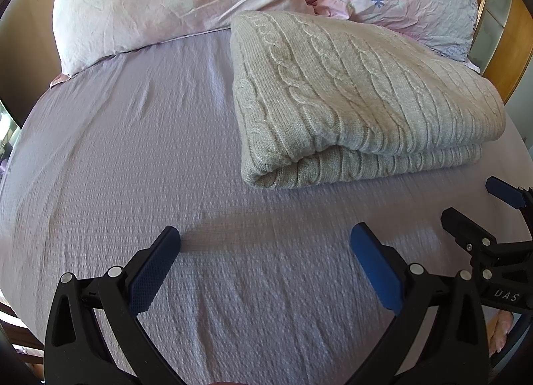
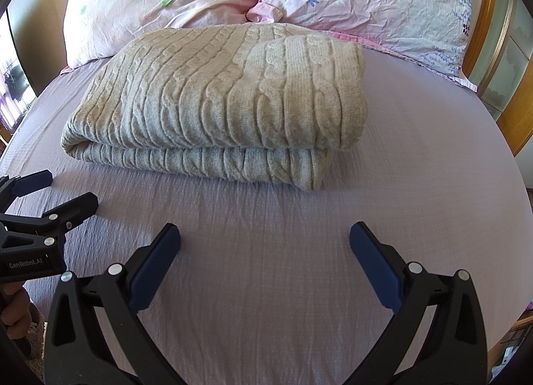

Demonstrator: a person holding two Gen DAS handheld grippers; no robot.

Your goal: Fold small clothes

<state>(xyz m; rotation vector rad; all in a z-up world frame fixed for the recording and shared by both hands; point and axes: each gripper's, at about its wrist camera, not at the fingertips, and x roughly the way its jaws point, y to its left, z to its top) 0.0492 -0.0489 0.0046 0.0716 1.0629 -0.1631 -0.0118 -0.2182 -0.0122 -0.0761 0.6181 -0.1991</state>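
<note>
**Both grippers empty and spread wide, short of a folded knit garment on the bed.**

Lower frame, left wrist view: your left gripper (image 1: 265, 245) hangs over bare lilac sheet (image 1: 116, 152), fingers wide, gripping nothing; your right gripper (image 2: 265, 241) matches it, so neither disturbs the cloth. Mid-frame, the cable-knit sweater (image 2: 213, 102) lies doubled into stacked layers, its rounded fold toward you, apart from both tools; it looks finished or one fold short. At the top, floral pillows (image 2: 366, 2) back it against the wooden headboard (image 2: 499, 85), leaving the near sheet free for working.
</note>
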